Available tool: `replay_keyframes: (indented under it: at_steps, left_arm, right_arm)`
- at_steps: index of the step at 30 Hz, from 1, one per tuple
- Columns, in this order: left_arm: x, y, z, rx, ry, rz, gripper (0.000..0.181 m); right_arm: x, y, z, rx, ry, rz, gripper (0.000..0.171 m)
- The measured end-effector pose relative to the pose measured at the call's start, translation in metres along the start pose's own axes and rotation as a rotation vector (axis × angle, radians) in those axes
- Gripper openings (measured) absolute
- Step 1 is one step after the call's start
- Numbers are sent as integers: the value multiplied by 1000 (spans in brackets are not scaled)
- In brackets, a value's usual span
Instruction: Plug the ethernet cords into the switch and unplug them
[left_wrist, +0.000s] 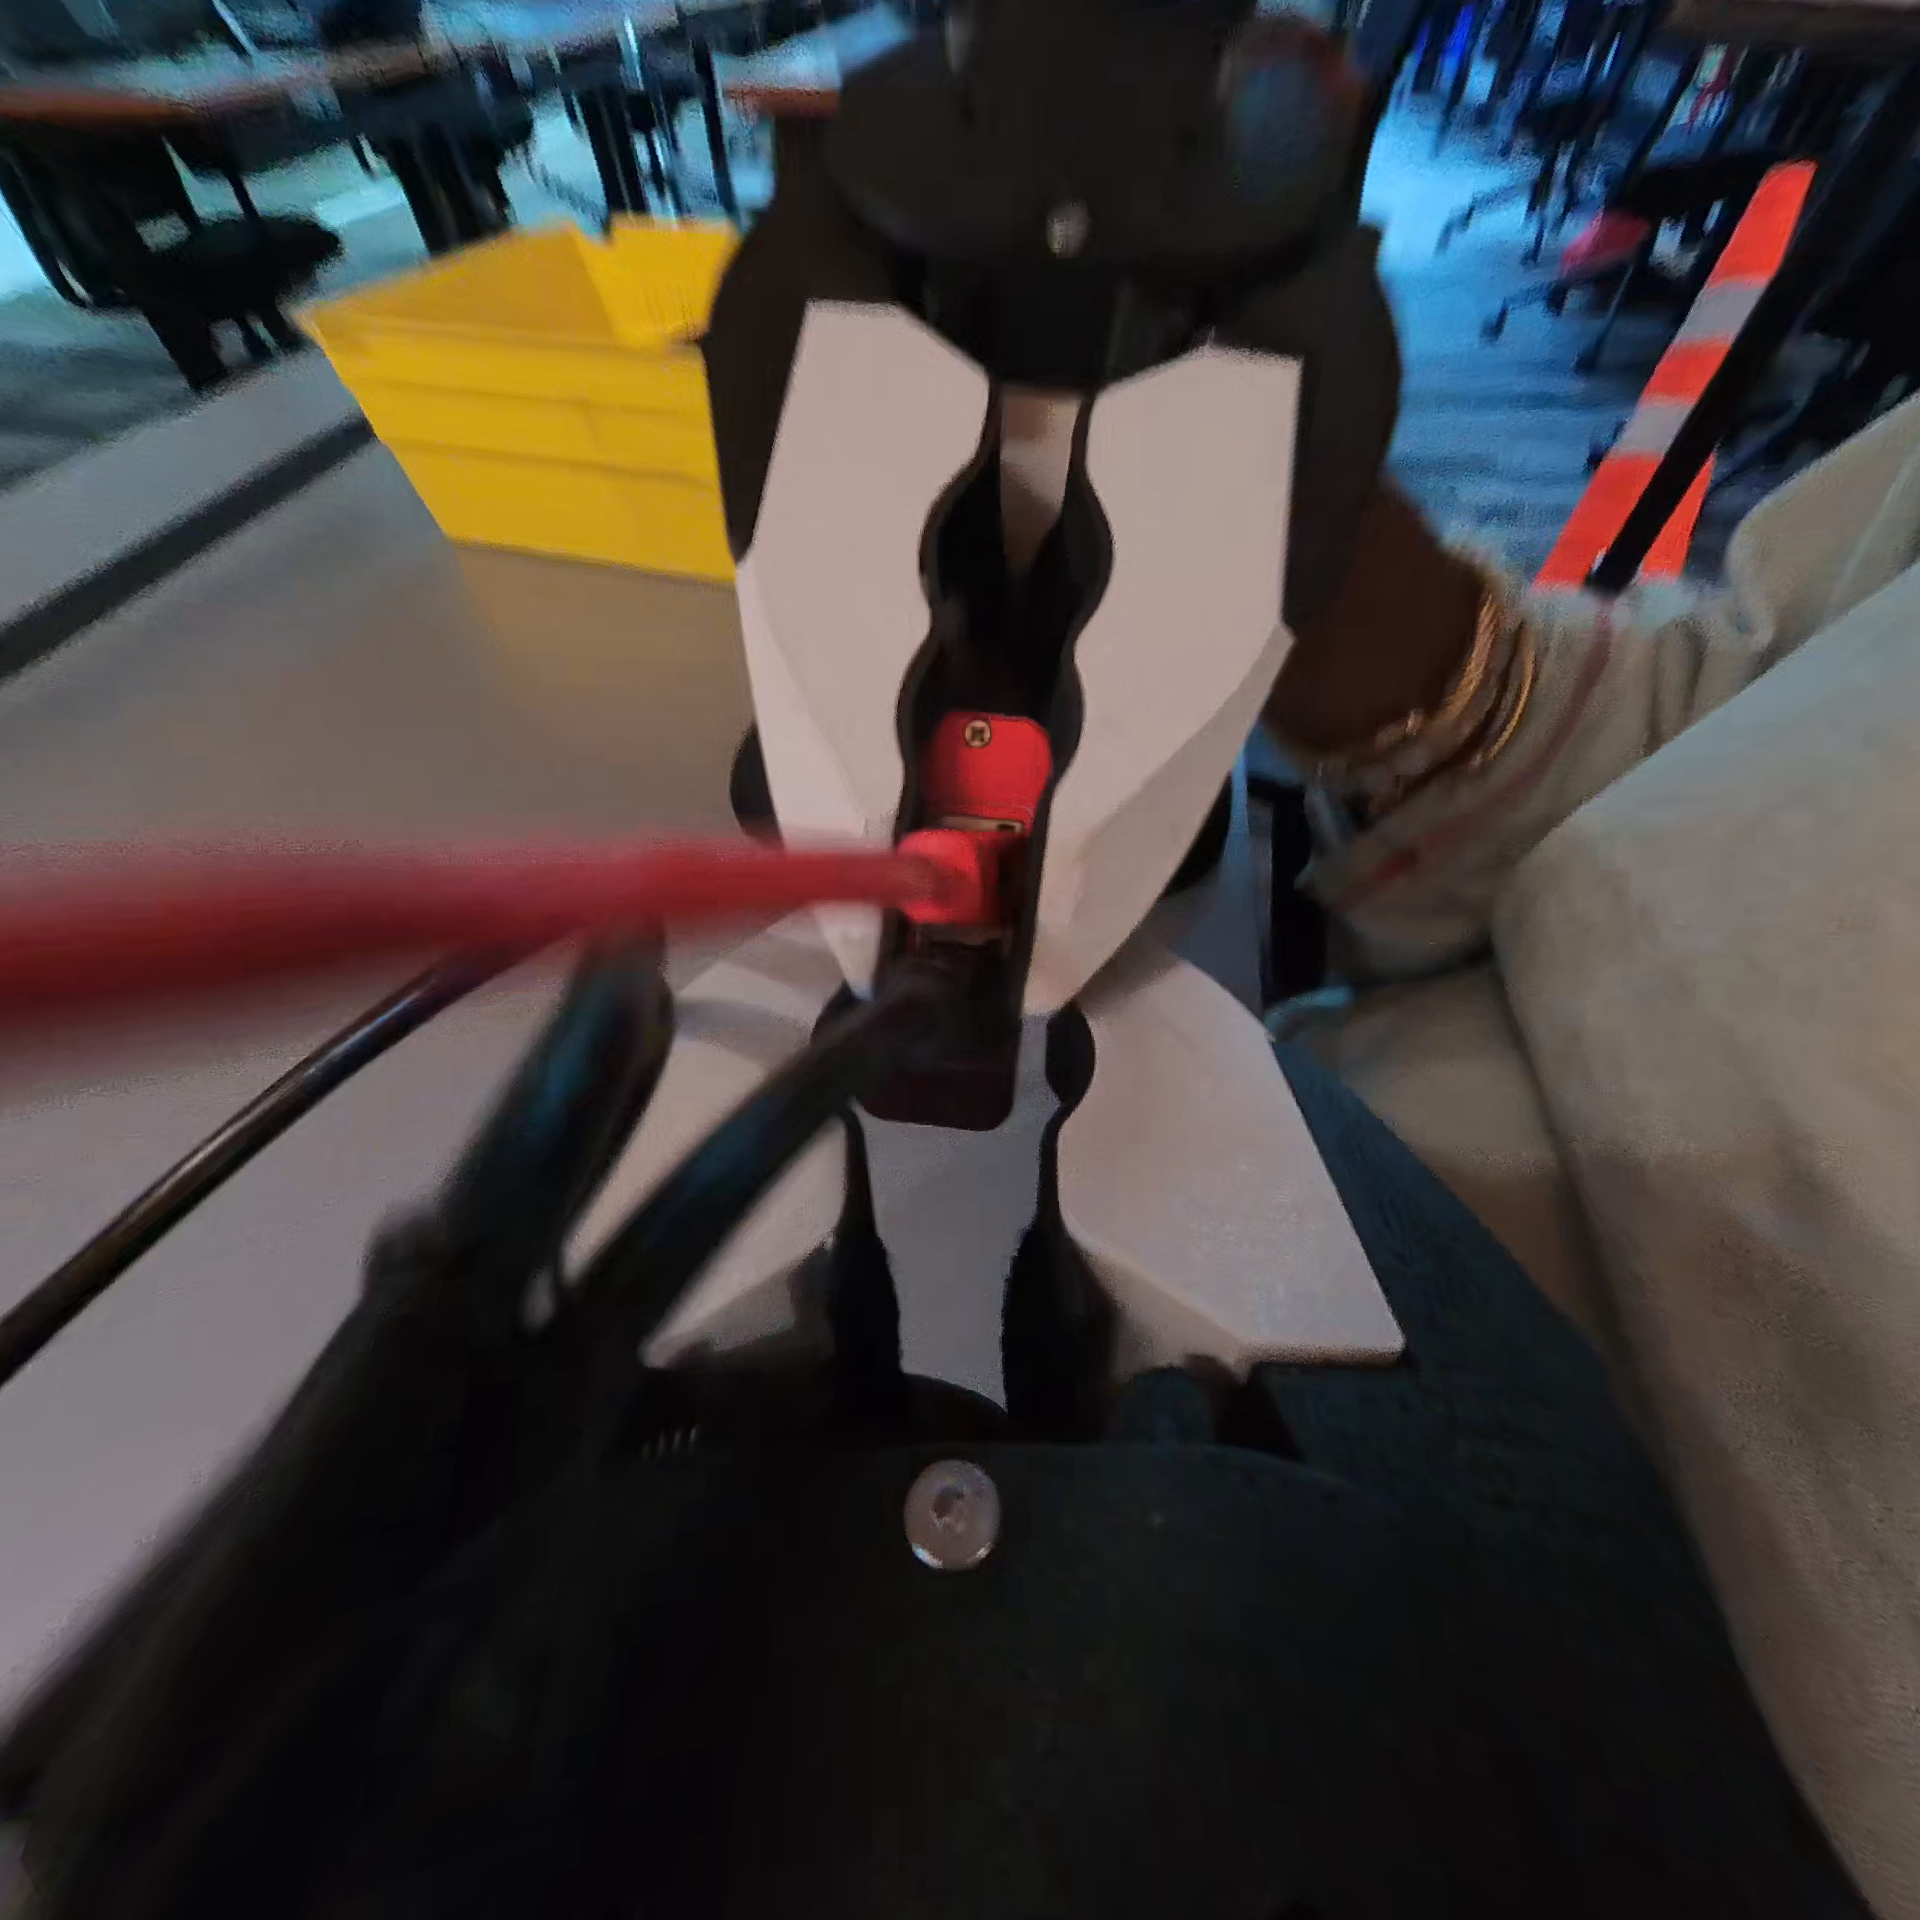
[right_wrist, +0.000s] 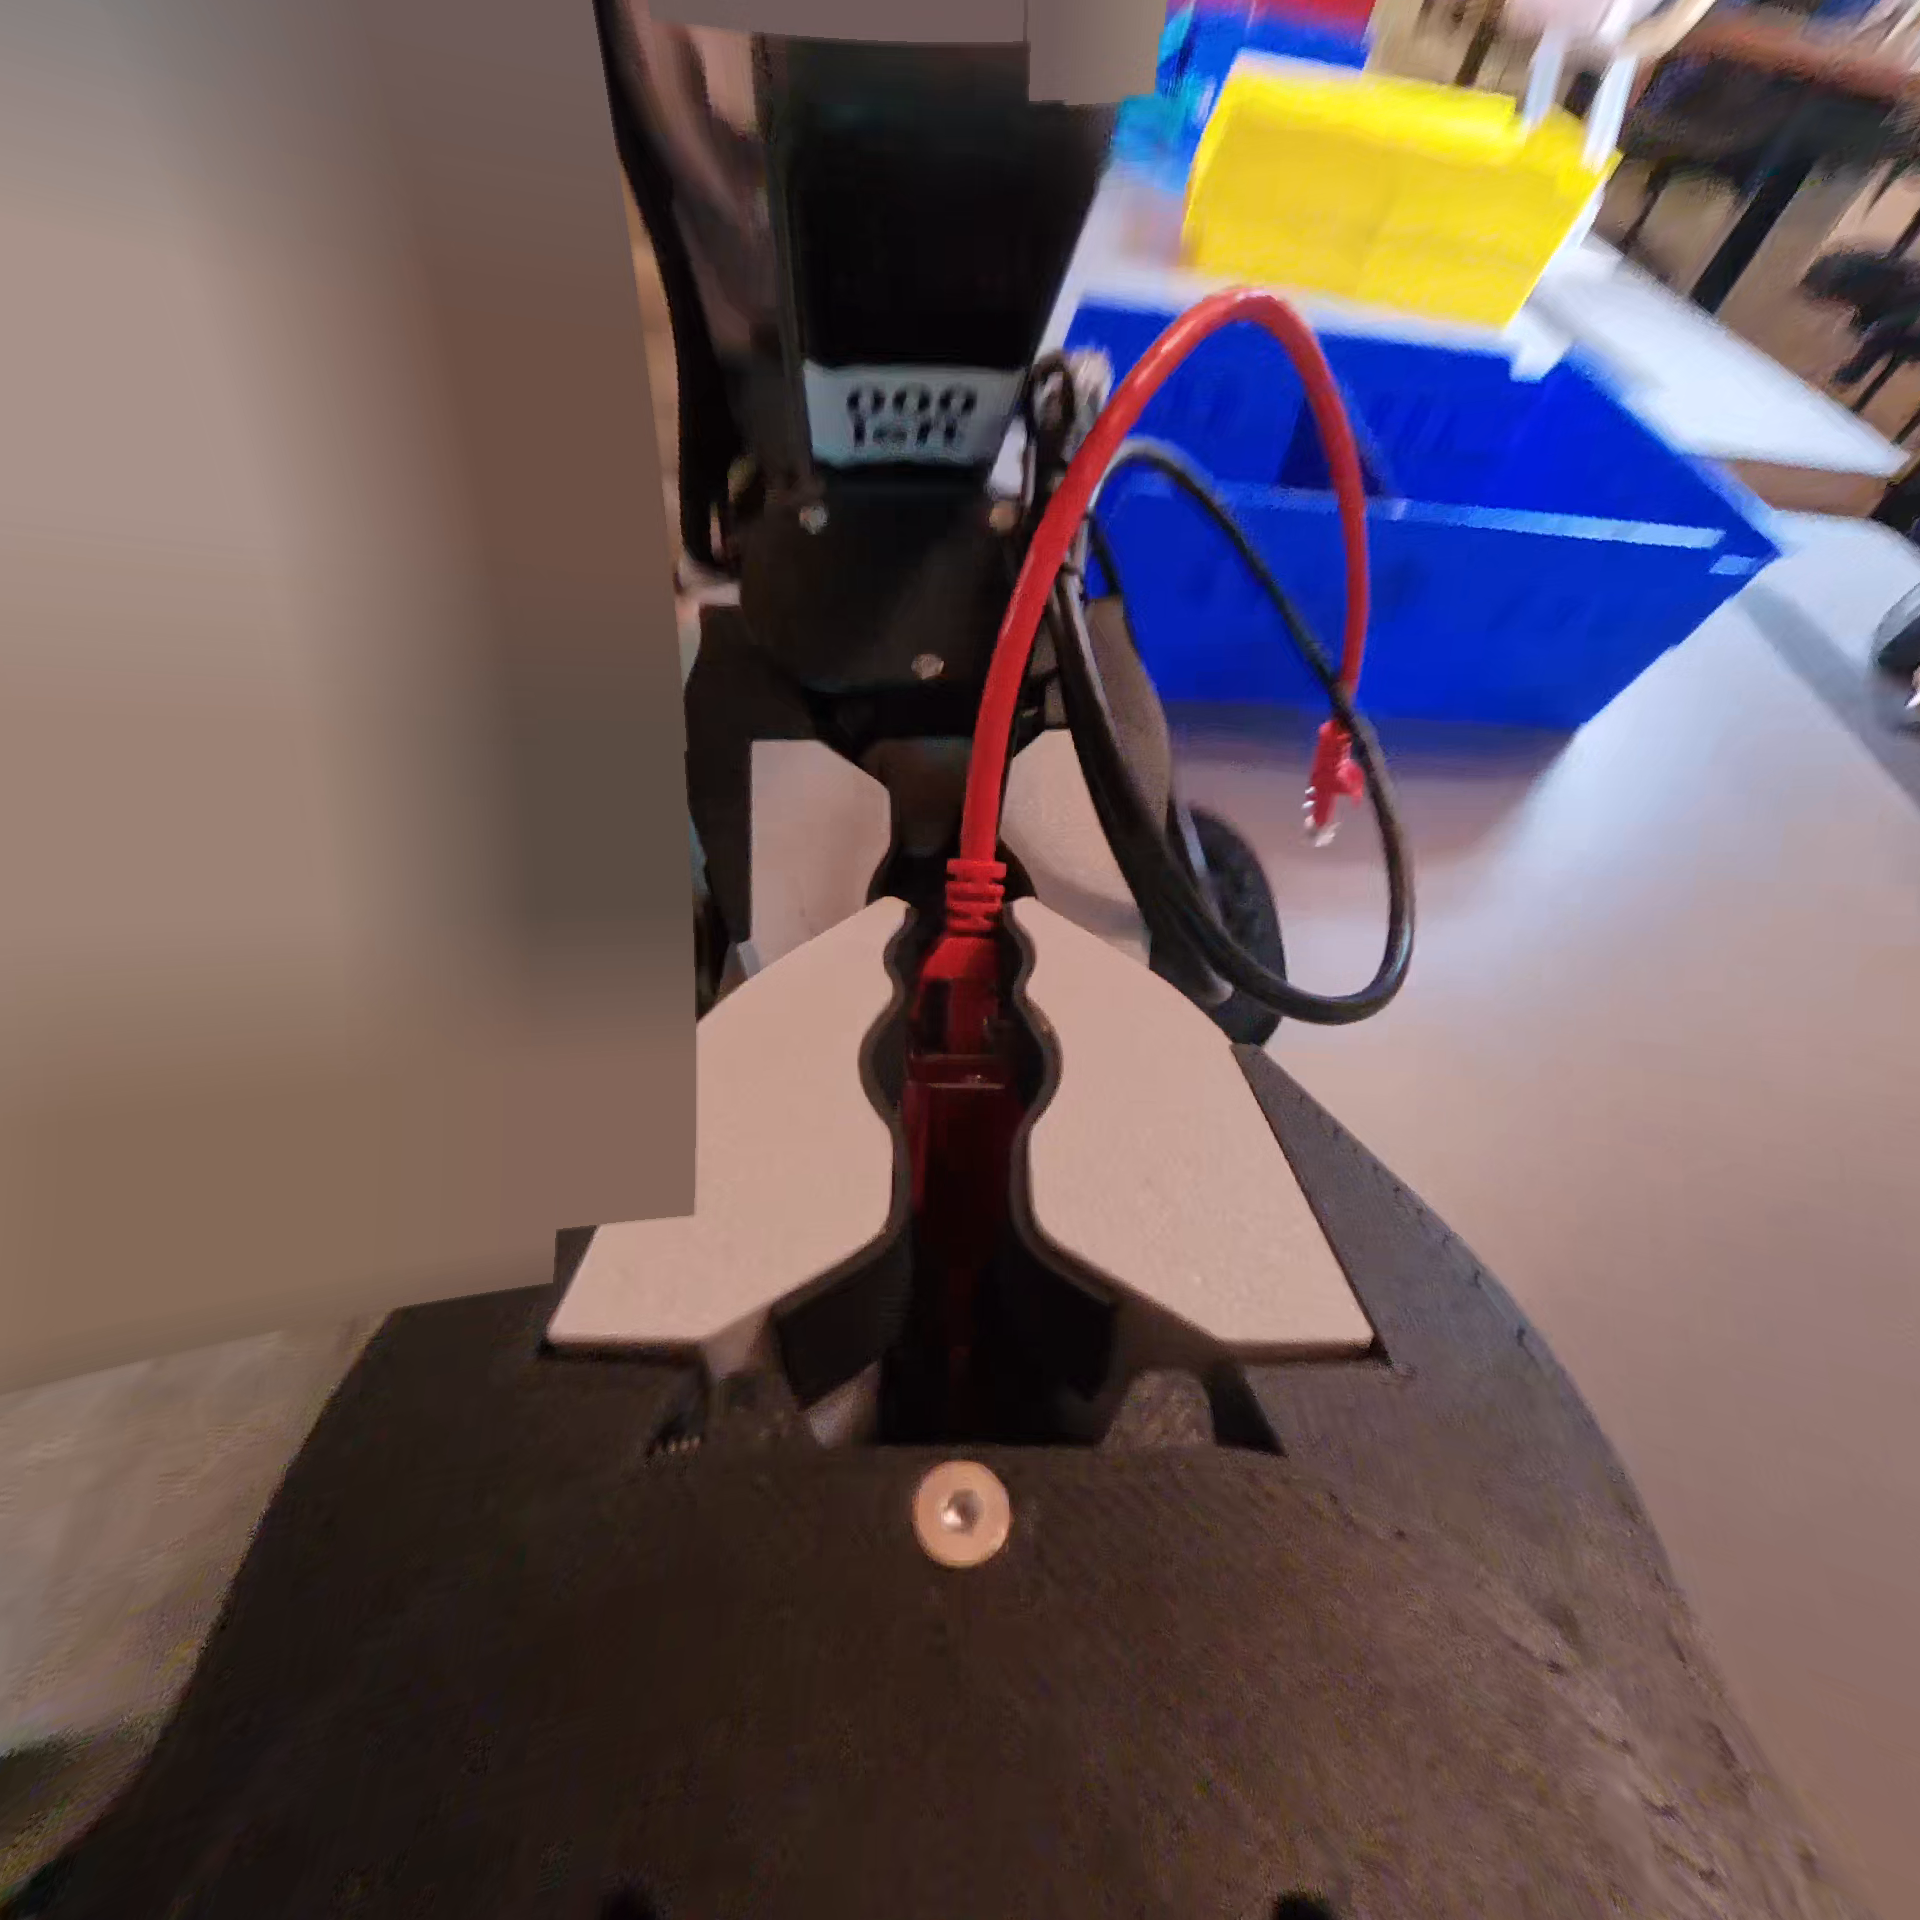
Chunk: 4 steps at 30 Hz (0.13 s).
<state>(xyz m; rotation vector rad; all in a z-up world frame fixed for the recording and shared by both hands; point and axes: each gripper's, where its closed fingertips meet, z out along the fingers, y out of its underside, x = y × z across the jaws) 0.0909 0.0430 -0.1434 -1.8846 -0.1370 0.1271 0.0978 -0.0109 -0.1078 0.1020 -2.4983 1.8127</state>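
Observation:
The small red switch (left_wrist: 982, 774) is held in the air between the two grippers, which face each other. My right gripper (right_wrist: 961, 914) is shut on the switch (right_wrist: 940, 1164); it also shows in the left wrist view (left_wrist: 956, 982), coming from above. A red ethernet cord (right_wrist: 1039, 582) is plugged into the switch, and its free plug (right_wrist: 1330, 769) hangs loose. A black cord (left_wrist: 727, 1153) is plugged in just below the red one (left_wrist: 940, 873). My left gripper (left_wrist: 945, 1039) is closed on the switch's dark near end; it also shows in the right wrist view (right_wrist: 935, 821).
A stack of yellow bins (left_wrist: 540, 416) stands on the grey table (left_wrist: 312, 727) behind the grippers. A blue bin (right_wrist: 1455, 582) sits beside the yellow ones (right_wrist: 1371, 197). A person's sleeve (left_wrist: 1714, 935) is at the right. An orange-and-white post (left_wrist: 1704, 343) stands beyond. There is about 5 centimeters between the tips of the two grippers.

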Motion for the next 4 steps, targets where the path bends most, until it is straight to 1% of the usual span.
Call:
replay_keyframes:
  at_steps: [2,4]
  left_arm:
    - [-1,-21,-8,134,1,-7,41]
    - [-5,-35,-16,254,-32,6,49]
  right_arm:
    - [8,-19,-12,187,19,59,14]
    - [17,-36,-30,387,46,111,14]
